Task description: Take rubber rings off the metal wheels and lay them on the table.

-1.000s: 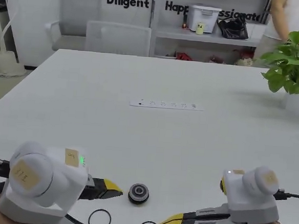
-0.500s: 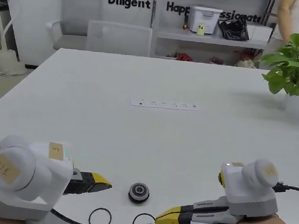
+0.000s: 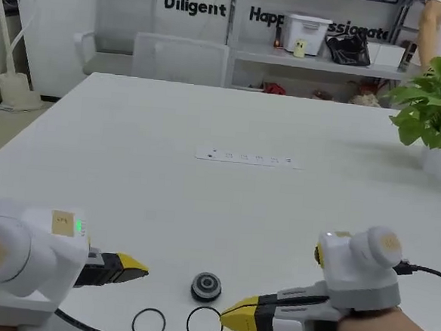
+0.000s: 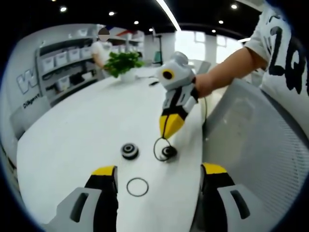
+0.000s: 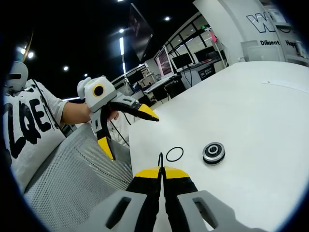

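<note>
— Tools first: how do they stand?
— Right tool (image 3: 227, 318) has its jaws pressed together on a thin black rubber ring (image 3: 188, 324), pinched at one spot of the loop. Left tool (image 4: 158, 169) is wide, with nothing between its jaws, low over the tabletop (image 3: 240, 212).
— Where is the wheel of that ring?
— The near wheel (image 4: 168, 152) lies just under the tip of the right tool. The loop hangs down to it. I cannot tell if it is fully off or caught on the rim.
— And further out?
— A loose ring (image 3: 134, 324) lies flat toward the left tool. A far wheel (image 3: 206, 286) seems to wear its ring.
— How will the ring handle?
— I judge it light, soft and stretchy, so it may snap back if it slips. The wheel looks small and may roll or lift with the pull. Better to pinch the ring at its outer edge, away from the metal, and to steady the wheel with the left tool.
</note>
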Demonstrator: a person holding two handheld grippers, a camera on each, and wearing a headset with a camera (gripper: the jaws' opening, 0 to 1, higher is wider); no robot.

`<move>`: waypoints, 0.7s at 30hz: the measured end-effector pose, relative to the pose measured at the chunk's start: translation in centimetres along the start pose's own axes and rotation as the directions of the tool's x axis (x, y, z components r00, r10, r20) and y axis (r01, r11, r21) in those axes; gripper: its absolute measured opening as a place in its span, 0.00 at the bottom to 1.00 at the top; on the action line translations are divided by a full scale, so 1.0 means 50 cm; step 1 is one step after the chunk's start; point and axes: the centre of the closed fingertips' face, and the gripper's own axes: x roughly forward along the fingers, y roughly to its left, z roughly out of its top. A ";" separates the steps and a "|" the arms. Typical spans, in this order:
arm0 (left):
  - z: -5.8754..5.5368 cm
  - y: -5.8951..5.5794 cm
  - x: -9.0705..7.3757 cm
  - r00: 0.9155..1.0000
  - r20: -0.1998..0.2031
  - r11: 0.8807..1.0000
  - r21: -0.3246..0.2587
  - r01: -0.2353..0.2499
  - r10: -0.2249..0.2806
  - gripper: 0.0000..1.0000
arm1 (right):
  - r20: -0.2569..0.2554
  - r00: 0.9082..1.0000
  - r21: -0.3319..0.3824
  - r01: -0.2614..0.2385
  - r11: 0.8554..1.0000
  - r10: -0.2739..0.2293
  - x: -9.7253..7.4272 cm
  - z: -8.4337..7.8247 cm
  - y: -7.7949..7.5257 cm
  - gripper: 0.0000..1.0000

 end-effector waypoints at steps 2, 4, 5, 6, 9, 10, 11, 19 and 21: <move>-0.001 0.001 -0.004 1.000 0.001 1.000 -0.003 -0.004 0.004 0.72 | 0.000 1.000 -0.001 -0.001 1.000 0.001 0.003 0.003 0.000 0.00; -0.002 0.004 -0.007 1.000 0.002 1.000 -0.005 -0.009 0.009 0.72 | -0.003 1.000 -0.004 -0.002 1.000 0.002 0.006 0.005 0.000 0.00; -0.003 0.006 -0.008 1.000 0.002 1.000 -0.006 -0.011 0.011 0.72 | -0.004 1.000 -0.005 -0.003 1.000 0.003 0.007 0.006 -0.001 0.00; -0.003 0.008 -0.010 1.000 0.002 1.000 -0.008 -0.014 0.014 0.72 | -0.004 1.000 -0.006 -0.004 1.000 0.004 0.009 0.008 -0.001 0.00; -0.005 0.013 -0.016 1.000 0.002 1.000 -0.012 -0.019 0.019 0.73 | -0.006 1.000 -0.011 -0.007 1.000 0.007 0.013 0.013 0.000 0.00; -0.006 0.014 -0.017 1.000 0.001 1.000 -0.012 -0.021 0.021 0.73 | -0.007 1.000 -0.012 -0.007 1.000 0.007 0.014 0.014 0.000 0.00; -0.007 0.017 -0.019 1.000 0.001 1.000 -0.012 -0.025 0.025 0.73 | -0.008 1.000 -0.014 -0.008 1.000 0.008 0.016 0.015 0.000 0.00; -0.010 0.026 -0.030 0.999 0.004 0.999 -0.021 -0.045 0.045 0.74 | -0.014 1.000 -0.019 -0.007 1.000 0.007 0.029 0.022 -0.006 0.00; -0.013 0.027 -0.032 0.999 0.003 0.998 -0.025 -0.050 0.051 0.74 | -0.018 1.000 -0.021 -0.009 1.000 0.008 0.032 0.022 -0.007 0.00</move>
